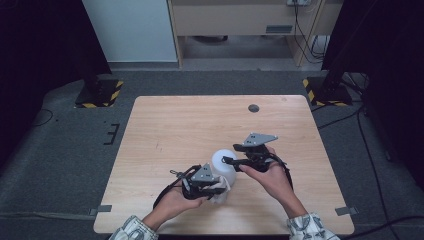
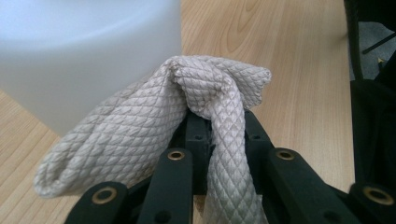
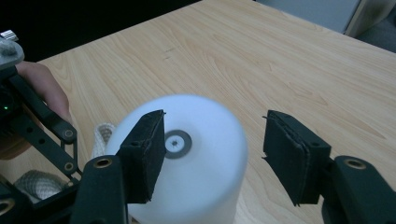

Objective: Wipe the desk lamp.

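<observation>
Cloth in one claw, white container under the other

Left claw (image 1: 220, 187), low and level near the bench (image 1: 165, 130) front, is clamped tight on a quilted beige cloth (image 2: 154, 121) right against the white plastic container (image 1: 223, 162) mid-bench. Right claw (image 3: 212, 154) angles down over it, jaws part-open, not pressing it.

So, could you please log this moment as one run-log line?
left claw: shut on cloth | right claw: open over white container | cloth beside container
</observation>
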`<state>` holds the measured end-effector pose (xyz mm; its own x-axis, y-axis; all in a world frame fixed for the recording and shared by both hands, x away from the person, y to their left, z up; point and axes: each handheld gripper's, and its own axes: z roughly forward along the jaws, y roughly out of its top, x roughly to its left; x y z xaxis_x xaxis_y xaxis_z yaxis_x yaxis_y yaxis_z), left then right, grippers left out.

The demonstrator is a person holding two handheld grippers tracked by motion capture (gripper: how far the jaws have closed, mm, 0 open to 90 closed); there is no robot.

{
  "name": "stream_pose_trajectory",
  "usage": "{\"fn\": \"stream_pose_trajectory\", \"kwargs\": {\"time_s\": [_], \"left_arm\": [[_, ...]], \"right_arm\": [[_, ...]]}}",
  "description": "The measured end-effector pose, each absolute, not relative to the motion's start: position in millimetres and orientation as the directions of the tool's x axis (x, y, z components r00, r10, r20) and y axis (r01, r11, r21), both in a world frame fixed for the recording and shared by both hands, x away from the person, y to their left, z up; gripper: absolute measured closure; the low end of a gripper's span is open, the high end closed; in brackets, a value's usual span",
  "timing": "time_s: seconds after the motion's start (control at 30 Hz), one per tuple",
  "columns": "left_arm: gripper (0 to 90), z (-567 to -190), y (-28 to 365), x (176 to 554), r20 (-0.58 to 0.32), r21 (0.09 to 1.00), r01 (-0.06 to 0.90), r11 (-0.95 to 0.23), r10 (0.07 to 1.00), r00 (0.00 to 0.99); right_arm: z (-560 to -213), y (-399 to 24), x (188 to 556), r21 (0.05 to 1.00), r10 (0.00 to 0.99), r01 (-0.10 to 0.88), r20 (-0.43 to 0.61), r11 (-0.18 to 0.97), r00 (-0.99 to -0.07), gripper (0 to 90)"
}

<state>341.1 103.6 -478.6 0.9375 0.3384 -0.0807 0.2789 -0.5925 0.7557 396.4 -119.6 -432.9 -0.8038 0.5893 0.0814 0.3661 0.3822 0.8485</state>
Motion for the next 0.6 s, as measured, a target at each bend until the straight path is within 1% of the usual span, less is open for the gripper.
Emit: {"fn": "stream_pose_trajectory", "kwargs": {"time_s": [0.13, 0.43, 0.5, 0.6], "left_arm": [[77.0, -478.7, 104.2, 341.9, -0.083, 0.757, 0.281, -0.59, 0.34, 0.937], [77.0, -478.1, 104.4, 342.7, -0.081, 0.762, 0.279, -0.585, 0.341, 0.936], [77.0, -476.8, 103.6, 342.8, -0.091, 0.771, 0.284, -0.57, 0.343, 0.935], [76.9, -470.5, 99.1, 341.3, -0.088, 0.797, 0.268, -0.542, 0.335, 0.938]], "right_arm": [[-433.9, -122.3, 397.2, 0.842, 0.587, 0.372, 0.082, 0.392, -0.805, 40.7], [-434.6, -127.3, 399.5, 0.845, 0.578, 0.38, 0.106, 0.377, -0.809, 48.8], [-435.5, -126.1, 399.5, 0.846, 0.572, 0.383, 0.116, 0.372, -0.812, 51.4], [-436.8, -124.7, 399.7, 0.846, 0.572, 0.39, 0.128, 0.363, -0.81, 52.0]]}}
